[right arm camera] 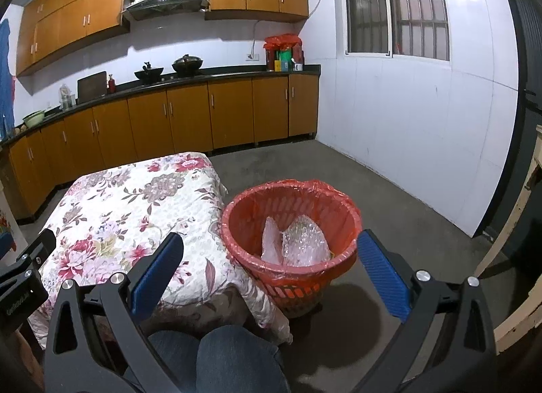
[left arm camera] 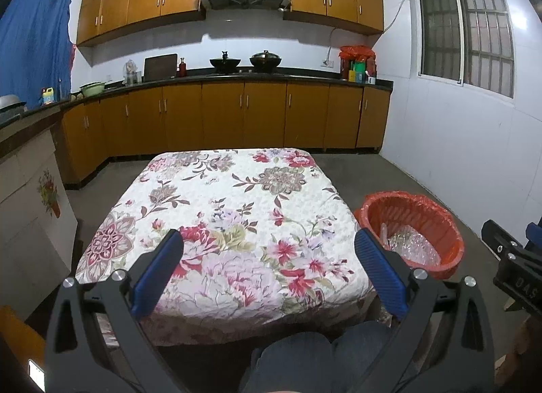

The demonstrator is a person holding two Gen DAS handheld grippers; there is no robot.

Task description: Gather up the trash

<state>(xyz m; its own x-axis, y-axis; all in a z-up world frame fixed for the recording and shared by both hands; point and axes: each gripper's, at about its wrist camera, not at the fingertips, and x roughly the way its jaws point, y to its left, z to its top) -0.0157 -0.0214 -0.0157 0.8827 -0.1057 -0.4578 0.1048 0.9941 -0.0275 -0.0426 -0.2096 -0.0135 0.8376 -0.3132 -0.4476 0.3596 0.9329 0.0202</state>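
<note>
A red trash basket (right arm camera: 291, 278) lined with a red bag stands on the floor right of the table; it also shows in the left wrist view (left arm camera: 450, 250). Inside it lie clear bubble wrap (right arm camera: 305, 240) and a whitish plastic piece (right arm camera: 271, 240). A table with a floral cloth (left arm camera: 230, 217) shows no trash on it. My left gripper (left arm camera: 269, 240) is open and empty above the table's near edge. My right gripper (right arm camera: 271, 244) is open and empty, held above and in front of the basket.
Kitchen cabinets and a dark counter (left arm camera: 237, 74) with woks run along the back and left walls. A white wall with a window (right arm camera: 396, 7) stands to the right. The person's knees (left arm camera: 321, 359) are under the near table edge. A wooden frame (right arm camera: 521, 223) stands at far right.
</note>
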